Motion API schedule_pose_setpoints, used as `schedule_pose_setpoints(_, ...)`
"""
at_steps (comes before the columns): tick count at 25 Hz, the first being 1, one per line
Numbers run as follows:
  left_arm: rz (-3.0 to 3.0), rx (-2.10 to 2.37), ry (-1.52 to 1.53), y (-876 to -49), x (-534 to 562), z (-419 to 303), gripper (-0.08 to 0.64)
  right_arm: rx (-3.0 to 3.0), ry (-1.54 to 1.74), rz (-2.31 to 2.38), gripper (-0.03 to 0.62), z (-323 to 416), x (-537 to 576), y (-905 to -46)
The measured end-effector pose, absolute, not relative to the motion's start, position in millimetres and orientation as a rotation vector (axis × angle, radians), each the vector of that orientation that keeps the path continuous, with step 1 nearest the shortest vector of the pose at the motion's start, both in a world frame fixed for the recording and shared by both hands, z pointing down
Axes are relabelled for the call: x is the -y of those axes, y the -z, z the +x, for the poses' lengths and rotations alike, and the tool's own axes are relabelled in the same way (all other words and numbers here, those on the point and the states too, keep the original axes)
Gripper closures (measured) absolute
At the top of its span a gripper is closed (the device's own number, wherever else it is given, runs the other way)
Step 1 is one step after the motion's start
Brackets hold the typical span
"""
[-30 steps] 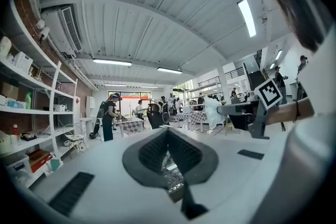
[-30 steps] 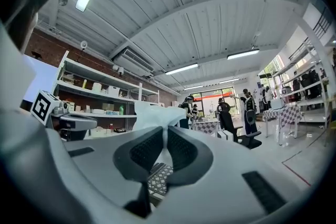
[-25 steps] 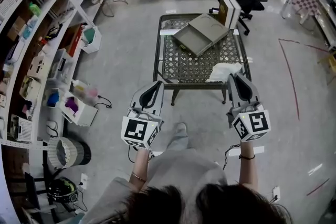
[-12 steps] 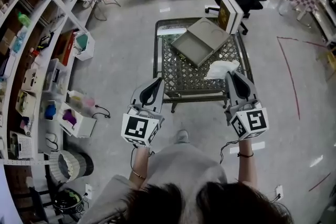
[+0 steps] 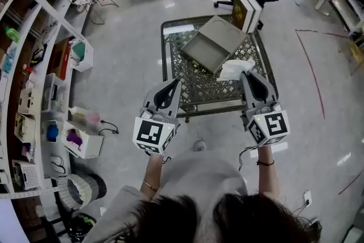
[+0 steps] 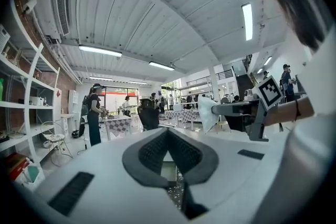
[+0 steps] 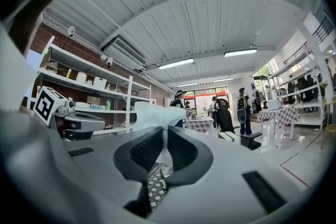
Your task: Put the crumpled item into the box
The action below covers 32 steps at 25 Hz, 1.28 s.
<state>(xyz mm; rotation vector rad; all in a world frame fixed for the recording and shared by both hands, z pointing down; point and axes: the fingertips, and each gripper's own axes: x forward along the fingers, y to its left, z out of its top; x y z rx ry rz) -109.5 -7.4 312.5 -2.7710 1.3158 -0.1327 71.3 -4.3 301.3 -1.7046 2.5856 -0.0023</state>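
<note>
Transport step. Right gripper (image 5: 245,75): fingers nearly closed, pinching the crumpled item (image 5: 233,68). Left gripper (image 5: 175,85): fingers closed, empty. Next, reach over the bench (image 5: 196,104) and release into the box (image 5: 211,45).

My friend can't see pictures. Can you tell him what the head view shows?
Seen from above, a person holds two grippers out toward a metal mesh table. The right gripper has its jaws pinched on a white crumpled item. An open grey box lies on the table, and the left gripper holds nothing.
</note>
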Motion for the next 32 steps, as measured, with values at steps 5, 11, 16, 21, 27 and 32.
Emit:
schedule_pose_setpoints(5,-2.810,-1.295,0.166,-322,21,-105,0.543,-2.608,0.073,-1.729,0.548,72,20,-315)
schedule_pose_setpoints(11,-2.834,-1.284,0.232,-333,34,-101,0.543,-2.635,0.149,-1.727,0.548,67,38,-327)
schedule_pose_setpoints(16,-2.841,-1.274,0.314,-350,56,-91,0.543,-2.665,0.206,-1.698,0.548,66,67,-343)
schedule_pose_setpoints(21,-2.870,-1.297,0.377,-372,77,-83,0.543,-2.697,0.278,-1.671,0.548,68,97,-365)
schedule_pose_setpoints(27,-2.886,-1.351,0.420,-389,115,-79,0.543,-2.747,0.333,-1.630,0.548,68,139,-377)
schedule_pose_setpoints(32,-2.897,-1.420,0.444,-403,143,-76,0.543,-2.783,0.378,-1.586,0.548,71,173,-390)
